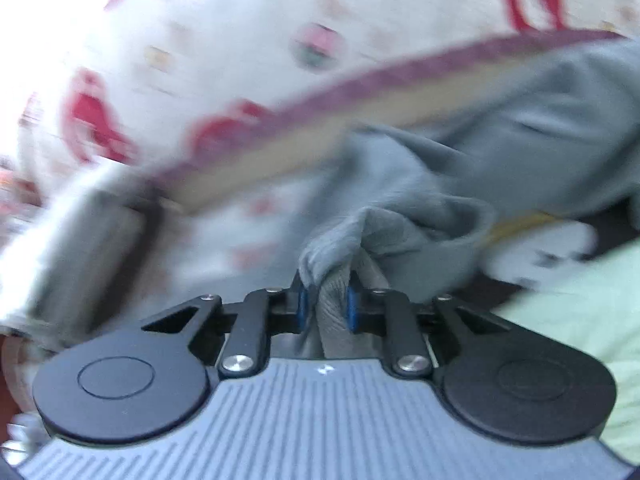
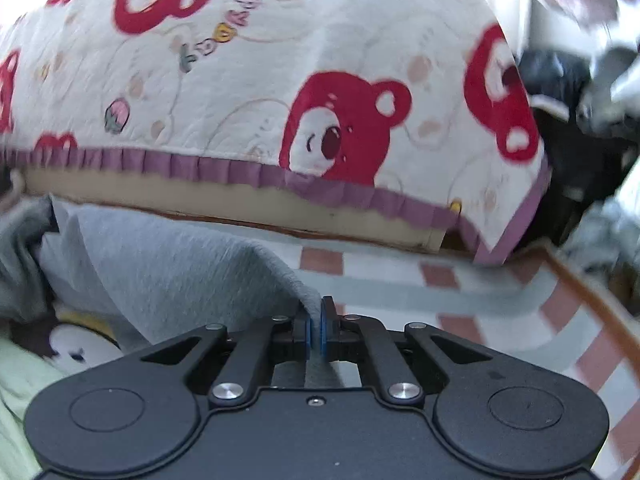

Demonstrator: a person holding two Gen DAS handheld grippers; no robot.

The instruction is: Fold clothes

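Note:
A grey garment (image 1: pixel 520 152) hangs in front of the bed edge, held up by both grippers. My left gripper (image 1: pixel 328 304) is shut on a bunched fold of it, with thick cloth between the blue pads. In the right wrist view the grey garment (image 2: pixel 160 268) spreads to the left, and my right gripper (image 2: pixel 318 330) is shut on a thin edge of it. The left wrist view is blurred by motion.
A bed with a white quilt (image 2: pixel 248 80) printed with red bears and edged in purple fills the background. Below it is a checked floor (image 2: pixel 460 292). A pale green cloth (image 1: pixel 580 308) lies at lower right. Dark clutter (image 2: pixel 580 128) sits right of the bed.

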